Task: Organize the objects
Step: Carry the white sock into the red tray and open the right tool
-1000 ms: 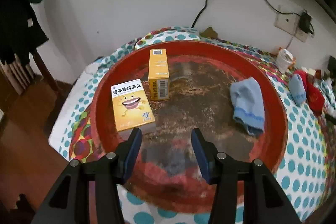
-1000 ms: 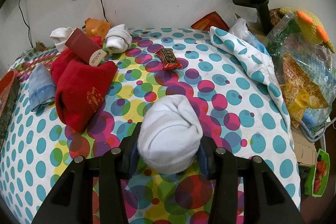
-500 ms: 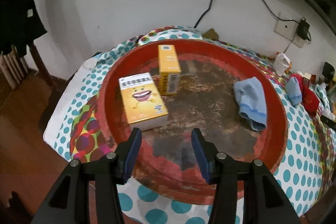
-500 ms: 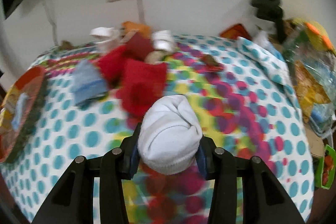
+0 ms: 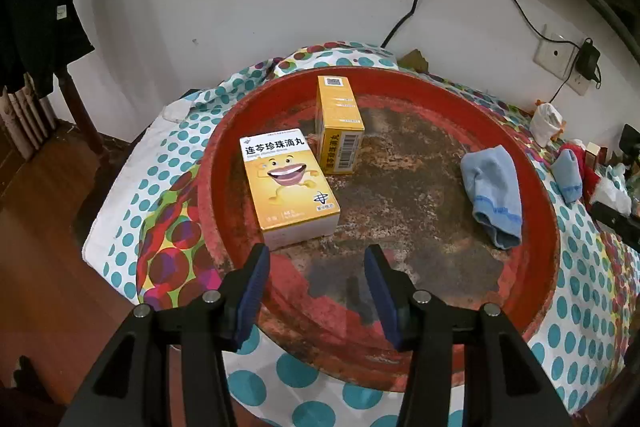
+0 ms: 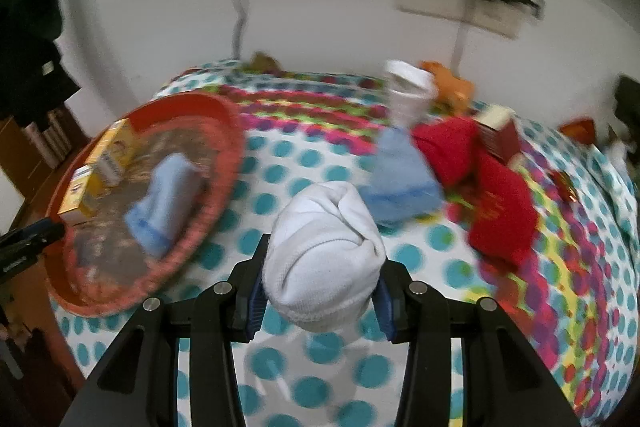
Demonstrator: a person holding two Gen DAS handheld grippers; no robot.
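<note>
A round red tray (image 5: 544,227) lies on the dotted bedspread. In it are a yellow box with a smiling mouth (image 5: 288,185), a second yellow box (image 5: 340,123) behind it, and a folded light-blue sock (image 5: 492,195) on the right. My left gripper (image 5: 316,291) hovers open over the tray's near edge, nothing between its fingers. In the right wrist view my right gripper (image 6: 320,291) is shut on a rolled white sock (image 6: 324,259), held above the bedspread to the right of the tray (image 6: 228,163). The left gripper's tip (image 6: 32,239) shows at the far left.
On the bedspread right of the tray lie another light-blue sock (image 6: 400,183), red socks (image 6: 496,203), a red box (image 6: 500,135), a white rolled sock (image 6: 408,91) and an orange toy (image 6: 448,83). Wall sockets and cables hang behind. Wooden floor lies left of the bed.
My right gripper has swung left with the white sock, bringing the red tray into its view. The left gripper has drifted slightly back from the tray and stays open.
</note>
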